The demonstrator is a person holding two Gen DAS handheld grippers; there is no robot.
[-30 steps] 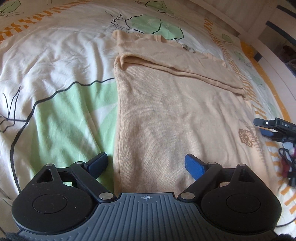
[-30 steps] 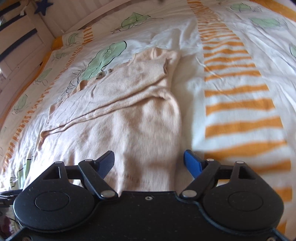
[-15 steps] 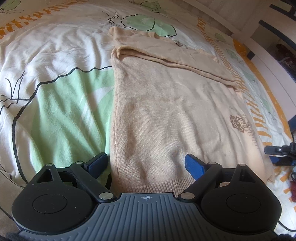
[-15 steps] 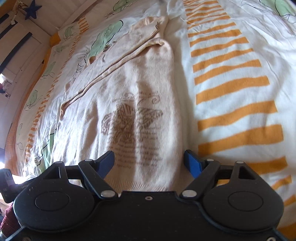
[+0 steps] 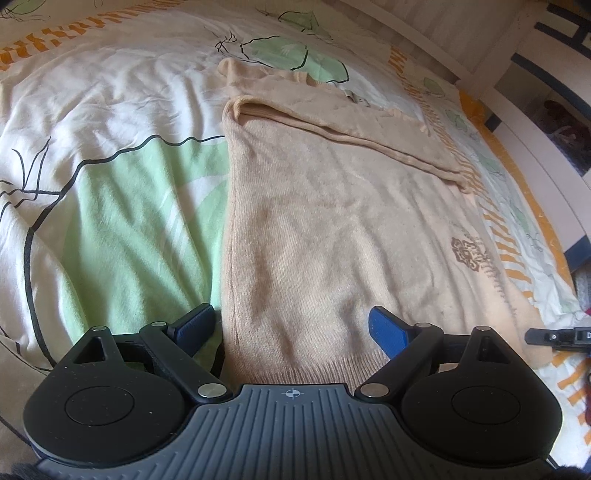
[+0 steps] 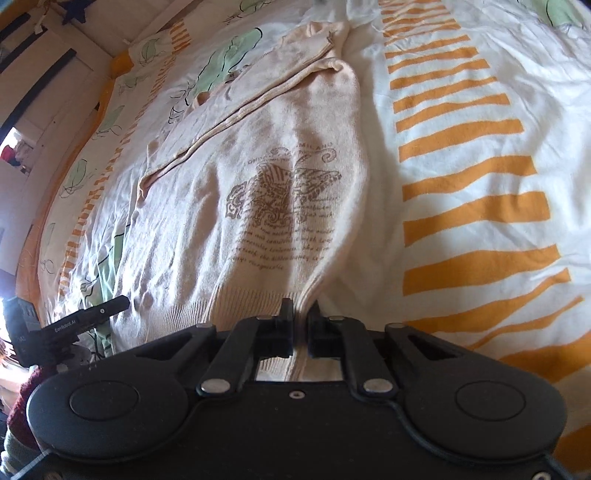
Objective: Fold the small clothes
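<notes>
Leaf-printed bedding carries the beige sweater spread flat; right gripper is pinched on the sweater's hem corner; left gripper gapes wide, empty, over the opposite corner; lifting one-sided could skew the fold.

- Home bedroom, judging by the bed.
- Printed duvet cover with green leaves and orange stripes, rumpled.
- White slatted bed frame along the far edge.
- Beige sweater spread flat on top.
</notes>
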